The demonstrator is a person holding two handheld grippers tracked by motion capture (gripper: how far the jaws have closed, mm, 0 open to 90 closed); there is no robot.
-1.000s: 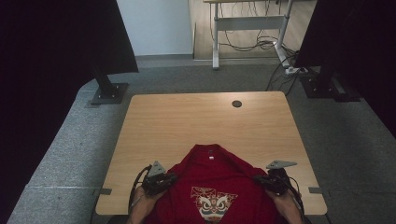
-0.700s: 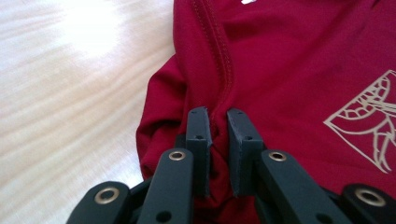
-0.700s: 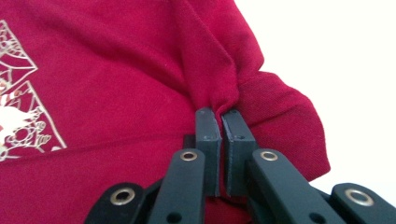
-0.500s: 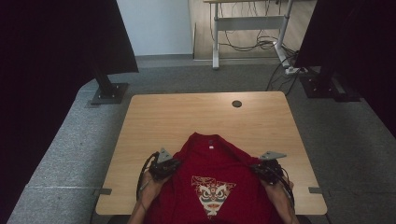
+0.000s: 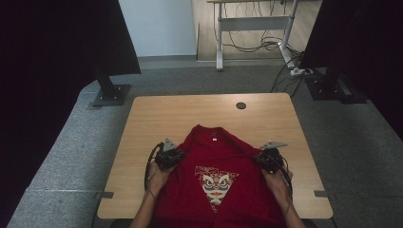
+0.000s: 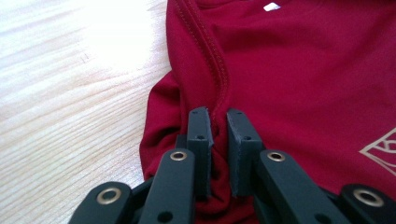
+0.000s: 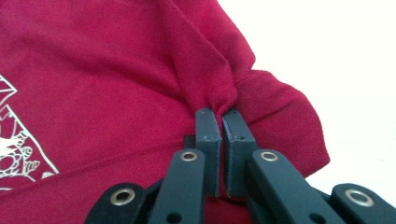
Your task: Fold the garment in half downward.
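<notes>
Pinching red cloth, both grippers are clamped on the shirt [image 5: 218, 175]: the left gripper [image 6: 217, 135] holds a shoulder seam between nearly closed jaws, the right gripper [image 7: 222, 130] a bunched fold at the other shoulder. The shirt lies print-up on the table [image 5: 157, 114], near its front edge. Since a second ago, shirt and hands have slid farther up the table.
</notes>
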